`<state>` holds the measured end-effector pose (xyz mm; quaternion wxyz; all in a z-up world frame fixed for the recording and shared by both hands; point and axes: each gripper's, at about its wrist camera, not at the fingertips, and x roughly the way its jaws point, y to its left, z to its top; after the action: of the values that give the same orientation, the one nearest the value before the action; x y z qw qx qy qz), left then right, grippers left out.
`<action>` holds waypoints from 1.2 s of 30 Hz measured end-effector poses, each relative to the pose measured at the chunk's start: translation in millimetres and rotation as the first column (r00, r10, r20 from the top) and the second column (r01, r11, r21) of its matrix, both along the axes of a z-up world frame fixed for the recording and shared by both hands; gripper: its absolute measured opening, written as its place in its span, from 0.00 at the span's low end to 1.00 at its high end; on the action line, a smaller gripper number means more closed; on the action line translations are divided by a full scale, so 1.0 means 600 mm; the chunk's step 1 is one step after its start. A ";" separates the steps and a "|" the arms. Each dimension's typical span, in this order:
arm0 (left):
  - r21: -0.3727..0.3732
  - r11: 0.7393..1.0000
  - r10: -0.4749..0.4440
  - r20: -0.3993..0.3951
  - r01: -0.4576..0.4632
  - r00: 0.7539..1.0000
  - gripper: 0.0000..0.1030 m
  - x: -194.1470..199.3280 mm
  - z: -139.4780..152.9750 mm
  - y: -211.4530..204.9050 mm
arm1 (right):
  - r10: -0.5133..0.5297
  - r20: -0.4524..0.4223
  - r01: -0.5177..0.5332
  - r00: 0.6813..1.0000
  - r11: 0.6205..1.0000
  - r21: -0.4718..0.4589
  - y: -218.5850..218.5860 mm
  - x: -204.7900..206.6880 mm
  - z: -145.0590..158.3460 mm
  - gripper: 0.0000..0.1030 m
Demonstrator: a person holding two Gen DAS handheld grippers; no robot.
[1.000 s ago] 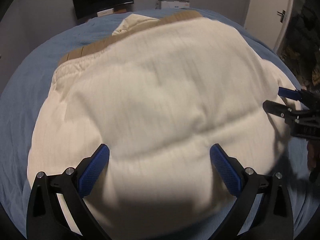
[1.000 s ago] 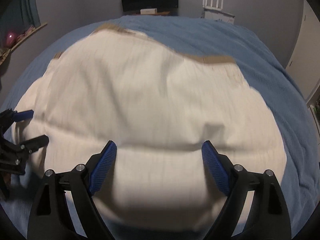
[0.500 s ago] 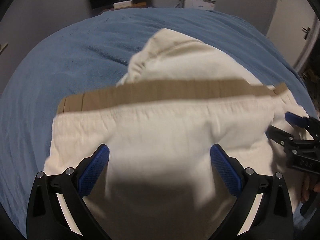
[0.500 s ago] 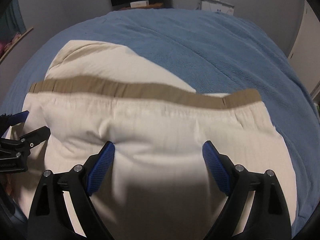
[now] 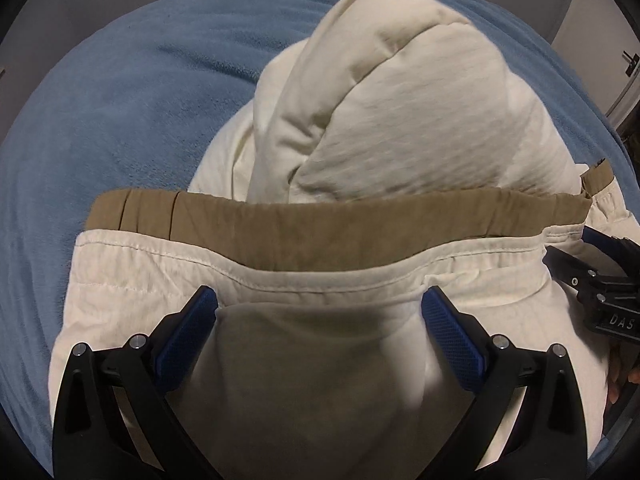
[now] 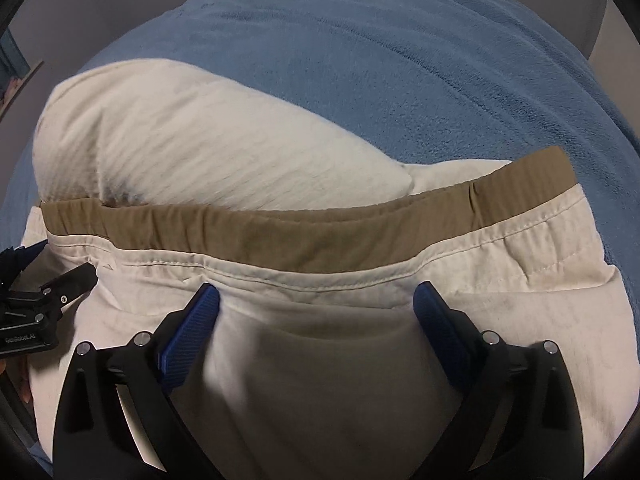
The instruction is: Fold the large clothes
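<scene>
- A pair of cream trousers (image 5: 400,112) lies on the blue bed (image 5: 120,92), and the waist end, with its tan waistband (image 5: 328,228), is nearest the two tools.
- The waistband runs straight across in front of both tools, side to side; the legs (image 6: 192,148) stretch away from it toward the far end of the bed, bunched and folded over on themselves.
- The left gripper (image 5: 320,316) sits over the cream cloth just below the waistband seam, its jaws spread wide with nothing pinched between the blue pads (image 5: 188,328).
- The right gripper (image 6: 316,312) is in the same pose on its own stretch of the waist, jaws likewise spread and empty, cloth showing slack between them.
- Each tool shows at the edge of the other's view, so they stand side by side along the waistband, the left toward one end, the right toward the other; neither looks clearly nearer to it.
- To my eye the next move turns on that line: both tools face the waistband square on, with the legs dead ahead beyond it.
</scene>
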<state>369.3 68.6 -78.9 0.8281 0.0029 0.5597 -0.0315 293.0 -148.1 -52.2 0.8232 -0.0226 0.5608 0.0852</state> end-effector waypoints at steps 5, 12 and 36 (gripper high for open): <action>0.012 1.000 0.001 -0.013 -0.001 1.000 0.95 0.030 -0.013 0.000 | 0.001 -0.003 -0.001 1.000 1.000 -0.016 0.007 0.019 -0.006 0.91; 0.017 1.000 0.002 -0.011 -0.002 1.000 0.96 0.022 -0.020 -0.009 | 0.000 0.007 0.001 1.000 0.999 -0.043 0.022 0.030 -0.012 0.92; 0.005 1.000 0.007 0.112 -0.008 0.994 0.95 -0.057 -0.033 -0.017 | -0.005 0.075 0.007 0.997 1.000 -0.020 0.047 -0.018 -0.015 0.92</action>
<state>335.3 58.3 -98.8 0.8583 0.0046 0.5125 -0.0268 282.0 -119.8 -61.0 0.8437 -0.0323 0.5303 0.0763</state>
